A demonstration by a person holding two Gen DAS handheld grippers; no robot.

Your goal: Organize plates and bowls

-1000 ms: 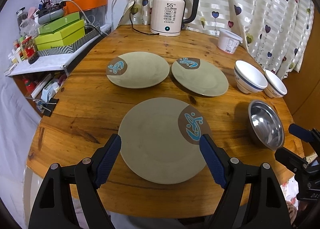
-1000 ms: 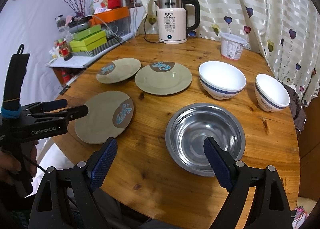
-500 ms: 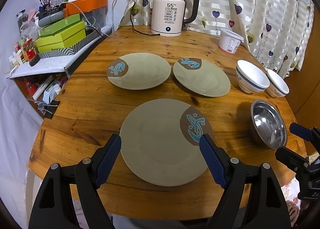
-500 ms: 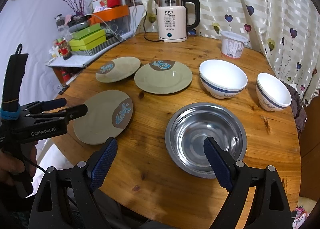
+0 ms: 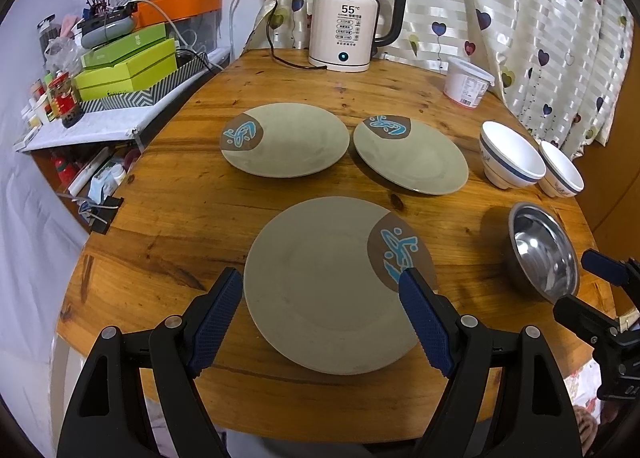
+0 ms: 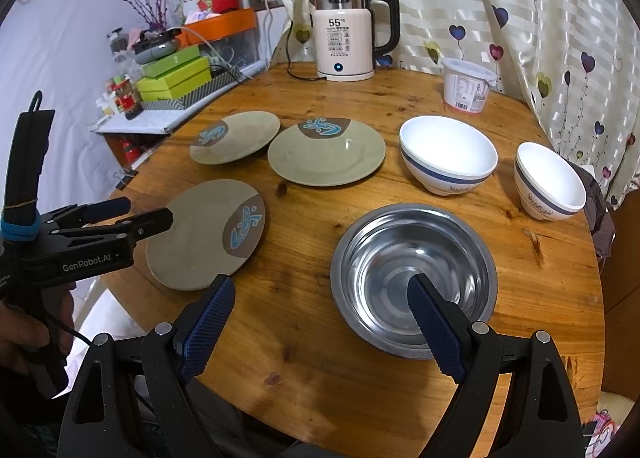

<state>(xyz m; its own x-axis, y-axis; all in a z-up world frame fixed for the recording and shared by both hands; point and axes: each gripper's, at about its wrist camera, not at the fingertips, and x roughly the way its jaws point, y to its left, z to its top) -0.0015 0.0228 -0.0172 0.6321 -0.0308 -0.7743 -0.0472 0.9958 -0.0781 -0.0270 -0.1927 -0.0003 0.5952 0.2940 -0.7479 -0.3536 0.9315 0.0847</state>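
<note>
Three green plates with blue-and-brown marks lie on the round wooden table: a near one (image 5: 336, 286) and two farther ones (image 5: 286, 144) (image 5: 412, 154). My left gripper (image 5: 320, 278) hangs open above the near plate's front edge, nothing between its fingers. A steel bowl (image 6: 414, 278) sits at the front right, with two white bowls (image 6: 448, 160) (image 6: 550, 180) behind it. My right gripper (image 6: 322, 286) is open above the steel bowl's near left rim, its right finger over the bowl. The near plate (image 6: 208, 238) also shows in the right wrist view.
A white electric kettle (image 5: 348, 38) with its cord and a lidded white tub (image 5: 468, 82) stand at the table's back. Green boxes (image 5: 128, 66) and small jars crowd a shelf to the left. A heart-print curtain hangs behind. A hand (image 6: 24, 338) grips the left tool.
Both views have drawn back and risen slightly; the plates and bowls appear a little farther away. Nothing on the table has moved and both grippers stay open.
</note>
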